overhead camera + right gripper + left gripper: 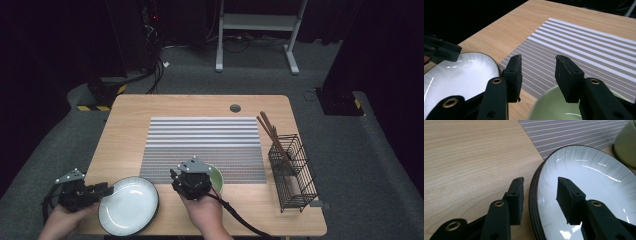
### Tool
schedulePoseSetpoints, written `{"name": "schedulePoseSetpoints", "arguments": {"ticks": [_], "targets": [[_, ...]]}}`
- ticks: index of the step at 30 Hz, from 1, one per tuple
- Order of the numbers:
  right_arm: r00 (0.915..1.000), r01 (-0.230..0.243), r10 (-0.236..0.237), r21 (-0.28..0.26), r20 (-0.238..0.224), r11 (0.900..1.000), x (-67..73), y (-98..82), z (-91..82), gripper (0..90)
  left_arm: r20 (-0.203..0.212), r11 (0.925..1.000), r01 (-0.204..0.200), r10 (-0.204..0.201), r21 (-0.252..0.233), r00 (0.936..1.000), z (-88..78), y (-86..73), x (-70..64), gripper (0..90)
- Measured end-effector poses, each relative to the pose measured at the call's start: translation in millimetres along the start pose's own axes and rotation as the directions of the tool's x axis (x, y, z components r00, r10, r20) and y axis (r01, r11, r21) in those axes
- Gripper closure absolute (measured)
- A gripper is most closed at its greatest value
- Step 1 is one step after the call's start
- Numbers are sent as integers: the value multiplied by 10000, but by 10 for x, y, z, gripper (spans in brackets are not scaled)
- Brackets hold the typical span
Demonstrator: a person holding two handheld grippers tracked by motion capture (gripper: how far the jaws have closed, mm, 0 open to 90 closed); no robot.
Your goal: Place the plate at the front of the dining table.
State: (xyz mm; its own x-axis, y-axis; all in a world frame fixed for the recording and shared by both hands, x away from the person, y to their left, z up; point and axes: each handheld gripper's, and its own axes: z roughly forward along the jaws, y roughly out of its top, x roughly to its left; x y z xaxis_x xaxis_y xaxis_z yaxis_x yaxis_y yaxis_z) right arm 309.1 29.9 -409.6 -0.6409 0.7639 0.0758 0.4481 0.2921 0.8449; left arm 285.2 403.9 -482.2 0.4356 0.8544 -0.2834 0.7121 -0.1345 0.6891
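On the worktop (130, 107), from above, we see the left gripper (102, 190) at the plate (128, 205). Its own view shows fingers (517, 200) open, straddling the rim, ready to clamp. The right gripper (537, 75) likewise straddles the green bowl (554, 107) rim, open.

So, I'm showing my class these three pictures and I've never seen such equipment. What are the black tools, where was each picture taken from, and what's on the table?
A person holds a two-jawed gripper in each hand. The high view looks down from above; the other two come from cameras riding on each gripper.

On the wooden table lie a striped placemat, a white plate, a green bowl and a wire basket holding chopsticks.

The left gripper is open, its jaws either side of the plate's rim. The right gripper is open astride the bowl's rim. Nothing is gripped yet.
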Motion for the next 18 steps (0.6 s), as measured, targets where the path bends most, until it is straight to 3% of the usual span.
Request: {"name": "schedulePoseSetpoints", "arguments": {"ticks": [18], "targets": [[9980, -34, 66, 508, -632, 9987, 190, -11, 102, 539, -129, 9999, -152, 153, 73, 9998, -12, -6, -26, 627]]}}
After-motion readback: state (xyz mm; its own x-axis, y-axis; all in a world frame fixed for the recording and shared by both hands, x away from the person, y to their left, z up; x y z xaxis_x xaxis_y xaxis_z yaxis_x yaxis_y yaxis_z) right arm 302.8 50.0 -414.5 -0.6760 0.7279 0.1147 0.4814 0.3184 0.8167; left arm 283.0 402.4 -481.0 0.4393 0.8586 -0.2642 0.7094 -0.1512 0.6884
